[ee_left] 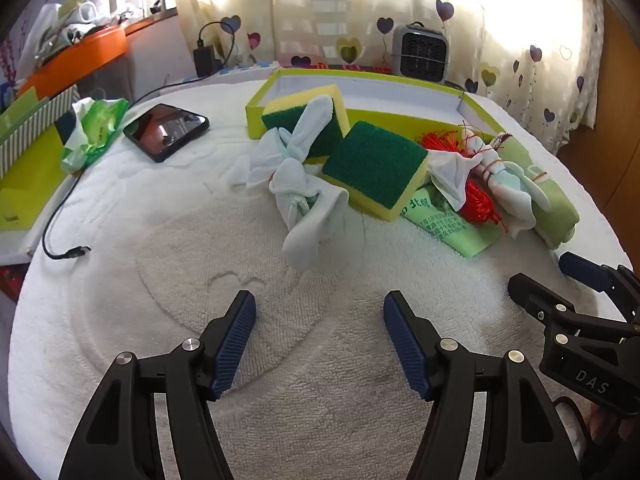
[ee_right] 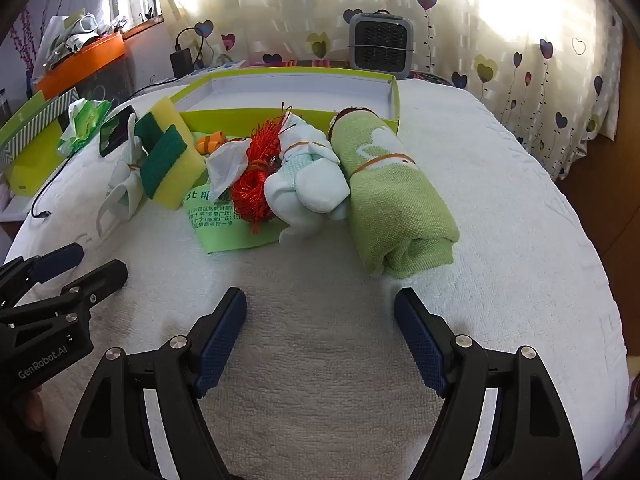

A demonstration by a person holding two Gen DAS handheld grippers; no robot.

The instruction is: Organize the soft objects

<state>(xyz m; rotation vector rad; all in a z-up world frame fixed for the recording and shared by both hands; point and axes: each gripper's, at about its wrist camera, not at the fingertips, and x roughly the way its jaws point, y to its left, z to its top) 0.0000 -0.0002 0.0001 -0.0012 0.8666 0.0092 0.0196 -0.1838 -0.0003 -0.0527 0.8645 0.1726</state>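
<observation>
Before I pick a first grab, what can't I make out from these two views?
- Green box floor: both views, near wall and piled items hide part of it.
- Green paper print: both views, red string and sponge cover it.
- Small orange thing: right view, too small to identify.
- Rolled towel far end: sock bundle crowds it.

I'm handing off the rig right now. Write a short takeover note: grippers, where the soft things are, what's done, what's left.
Left gripper: jaws open, empty, over bare white towel.
Right gripper: jaws open, empty.
Green box: looks empty as far as visible.
Still in front of it: two sponges, the knotted pale cloth, red string bundle, second tied pale cloth, rolled green towel.
Done: nothing appears sorted yet.
Left: all of it, probably into the box; the rolled towel lies nearest the right gripper.
</observation>
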